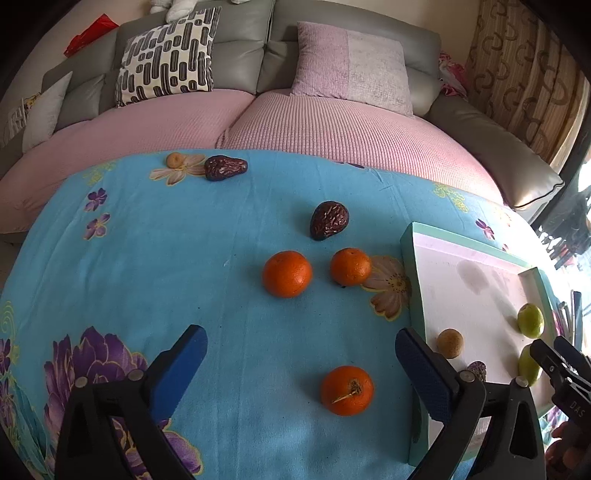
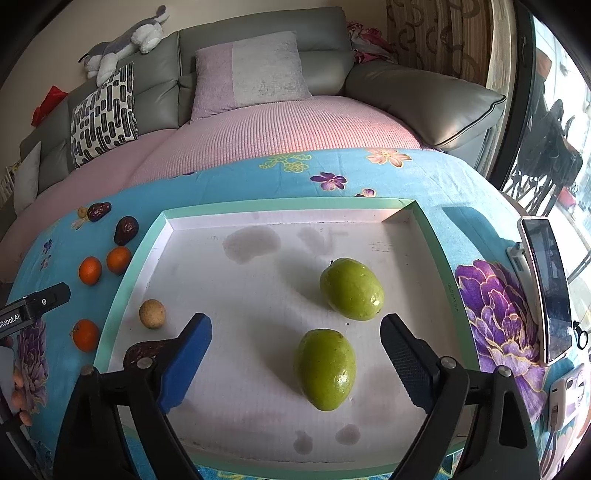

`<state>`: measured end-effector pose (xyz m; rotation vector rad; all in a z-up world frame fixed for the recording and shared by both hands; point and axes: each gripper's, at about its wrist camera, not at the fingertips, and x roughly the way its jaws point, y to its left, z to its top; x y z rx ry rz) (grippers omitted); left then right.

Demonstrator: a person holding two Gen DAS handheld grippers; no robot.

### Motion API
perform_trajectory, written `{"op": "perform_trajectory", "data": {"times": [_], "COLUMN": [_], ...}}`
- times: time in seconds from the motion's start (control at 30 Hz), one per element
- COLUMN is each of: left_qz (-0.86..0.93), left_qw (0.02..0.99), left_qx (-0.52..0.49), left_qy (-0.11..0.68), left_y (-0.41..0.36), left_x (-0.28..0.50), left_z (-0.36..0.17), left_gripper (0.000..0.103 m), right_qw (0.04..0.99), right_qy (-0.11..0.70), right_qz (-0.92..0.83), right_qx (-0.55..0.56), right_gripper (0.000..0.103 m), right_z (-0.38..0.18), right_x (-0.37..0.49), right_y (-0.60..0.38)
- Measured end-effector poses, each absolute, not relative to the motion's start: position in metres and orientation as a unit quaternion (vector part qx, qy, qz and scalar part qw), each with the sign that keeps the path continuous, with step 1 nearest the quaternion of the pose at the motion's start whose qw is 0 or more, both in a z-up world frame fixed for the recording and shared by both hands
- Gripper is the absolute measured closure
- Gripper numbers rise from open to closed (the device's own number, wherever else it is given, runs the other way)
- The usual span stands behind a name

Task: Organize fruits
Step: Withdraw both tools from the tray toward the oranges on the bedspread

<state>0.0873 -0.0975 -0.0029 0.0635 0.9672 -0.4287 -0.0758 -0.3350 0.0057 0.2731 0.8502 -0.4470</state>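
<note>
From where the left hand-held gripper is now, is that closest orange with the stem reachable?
Probably yes. The left hand-held gripper is open, and the stemmed orange lies on the blue cloth just ahead between its fingers, slightly toward the right one. Nothing lies between them; the tray stands off to the side.

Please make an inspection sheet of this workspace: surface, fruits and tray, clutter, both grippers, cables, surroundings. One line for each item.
Surface: blue floral cloth covers the table.
Job's things: shallow tray with green rim holds two green fruits, a small tan fruit and a dark wrinkled fruit. On the cloth: three oranges, two dark wrinkled fruits, one small tan fruit.
Clutter: phone standing on the right.
Grippers: left gripper open above the cloth; right gripper open over the tray.
Cables: nothing seen.
Surroundings: grey sofa, cushions, curtain.
</note>
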Motion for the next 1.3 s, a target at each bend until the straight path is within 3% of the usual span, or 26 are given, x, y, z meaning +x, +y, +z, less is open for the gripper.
{"op": "perform_trajectory", "data": {"times": [0.67,1.3], "left_qz": [-0.192,-0.188], "left_qw": [0.893,0.885], "left_qx": [0.029,0.001], "left_qy": [0.406,0.425], "left_y": [-0.089,-0.054], "left_x": [0.085,0.097], "left_z": [0.009,0.014], "left_gripper": [0.0,0.0], "right_qw": [0.905,0.92], "right_qy": [0.371,0.366], "right_qz": [-0.173,-0.069], "right_qx": [0.117,0.12], "right_gripper": [0.009,0.009], "right_z": [0.015,0.02], "right_x": [-0.071,-0.027], "right_y": [-0.318,-0.25]}}
